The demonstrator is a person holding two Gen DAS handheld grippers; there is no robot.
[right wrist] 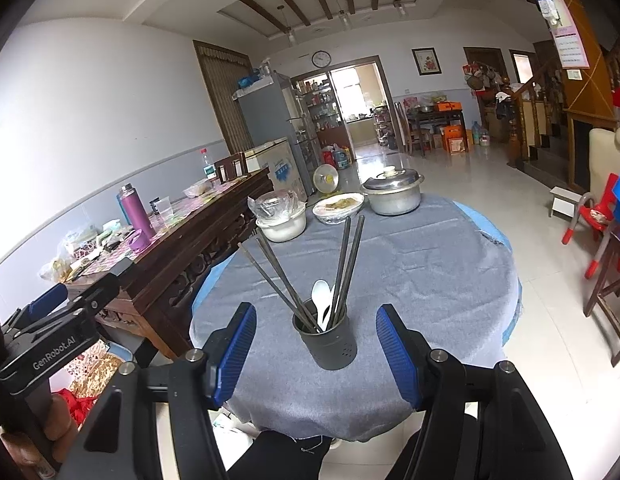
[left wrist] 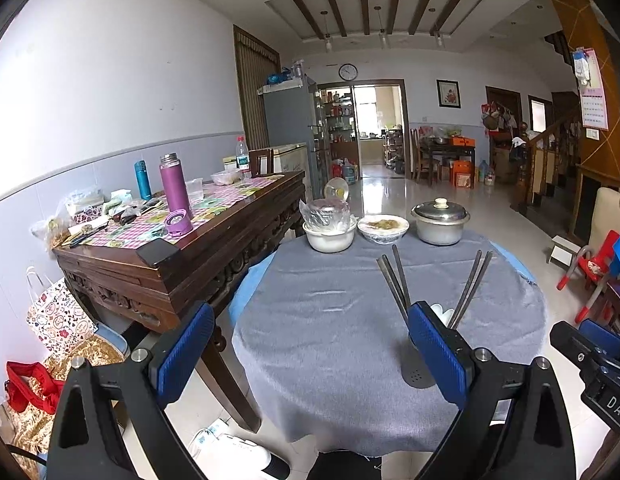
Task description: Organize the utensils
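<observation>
Each black claw (right wrist: 316, 354) has ribbed blue pads (right wrist: 233, 354) and silver screws.

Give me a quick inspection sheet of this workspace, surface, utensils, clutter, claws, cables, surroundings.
Surface: round table under grey cloth.
Job's things: dark holder upright, holding chopsticks and a white spoon.
Clutter: lidded pot, food plate, white bowl at the far edge.
Claws: right claw open, holder in the gap, untouched; left claw open, empty.
Cables: nothing seen.
Surroundings: cluttered wooden side table, fridge, stairs.
</observation>
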